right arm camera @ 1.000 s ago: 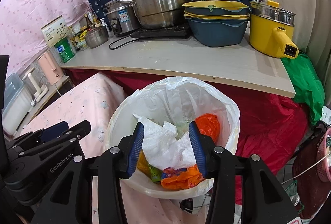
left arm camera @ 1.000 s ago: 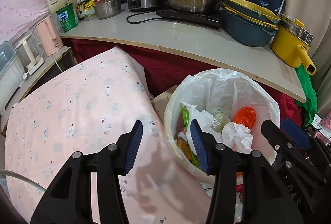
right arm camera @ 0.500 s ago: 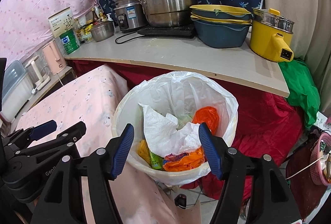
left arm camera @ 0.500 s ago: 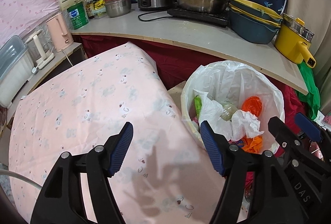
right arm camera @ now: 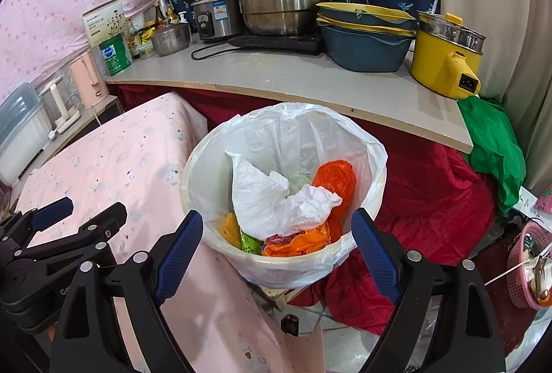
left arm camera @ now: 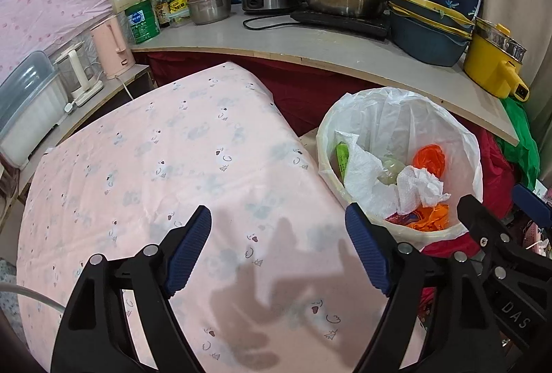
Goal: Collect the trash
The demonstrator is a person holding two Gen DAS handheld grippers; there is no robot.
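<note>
Both claws look to have just let go over the round white bin lined with a thin white plastic bag (right arm camera: 286, 269); the drop step seems done, and the next move calls for seeking more trash elsewhere; the right claw (right arm camera: 276, 255) is spreading with nothing pinched, the bin's near rim between its blue pads; the left claw (left arm camera: 279, 252) is likewise spreading empty above the pink patterned table cover (left arm camera: 172, 166), the bin just beside its right pad; crumpled white paper towel (right arm camera: 276, 200) lies atop orange wrappers inside.

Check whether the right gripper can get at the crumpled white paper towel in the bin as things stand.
Probably yes. The right gripper has empty, opening jaws just short of the bin, and the paper towel lies uncovered on top.
</note>
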